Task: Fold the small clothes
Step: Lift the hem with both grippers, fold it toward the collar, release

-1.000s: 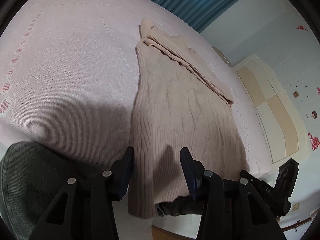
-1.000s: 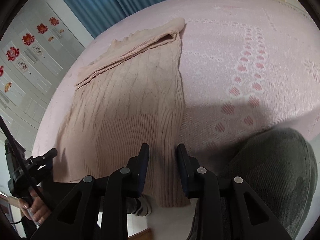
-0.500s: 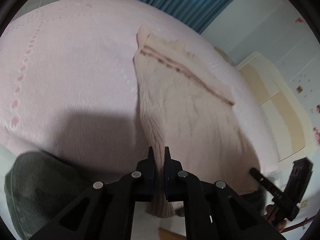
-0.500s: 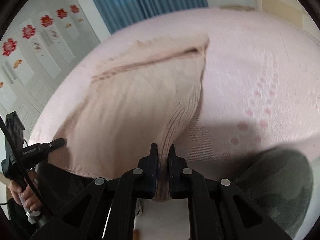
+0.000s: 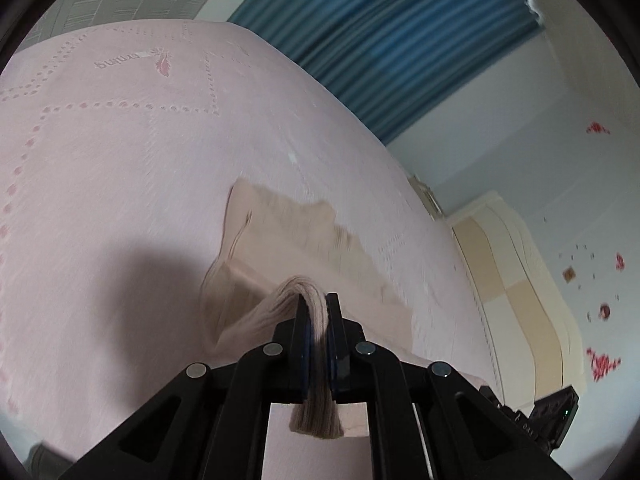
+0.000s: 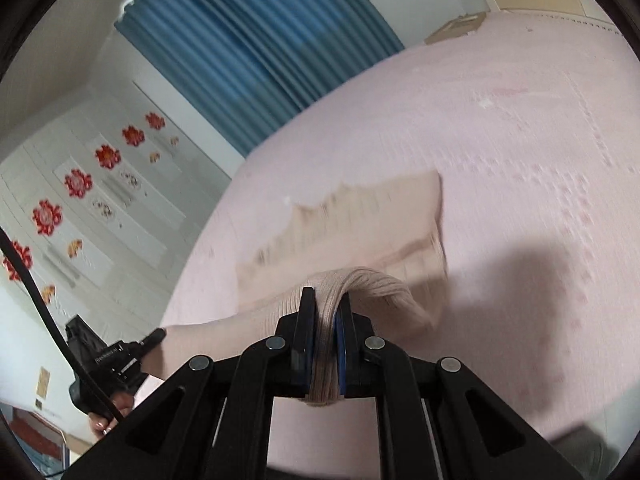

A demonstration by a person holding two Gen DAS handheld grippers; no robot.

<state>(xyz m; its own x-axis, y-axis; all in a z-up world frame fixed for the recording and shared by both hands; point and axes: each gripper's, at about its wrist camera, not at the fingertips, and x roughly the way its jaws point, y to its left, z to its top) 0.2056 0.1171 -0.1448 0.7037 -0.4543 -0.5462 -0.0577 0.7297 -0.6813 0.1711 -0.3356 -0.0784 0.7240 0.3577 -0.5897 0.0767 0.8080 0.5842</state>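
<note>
Left tongs (image 5: 316, 312) and right tongs (image 6: 325, 312) each clench the ribbed hem of the beige sweater (image 5: 288, 236), lifted above the pink bed (image 5: 120, 160); its far end lies toward 12 o'clock.

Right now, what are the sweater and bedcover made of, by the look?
Sweater: beige knit, likely wool or acrylic; ribbed hem bunches softly in the left claw, matte.
Bedcover: pink woven or quilted fabric, matte, with a dotted stitched pattern; fibre unclear.

Blue curtain (image 5: 400, 40) behind pink bed (image 5: 120, 160), pale walls.
</note>
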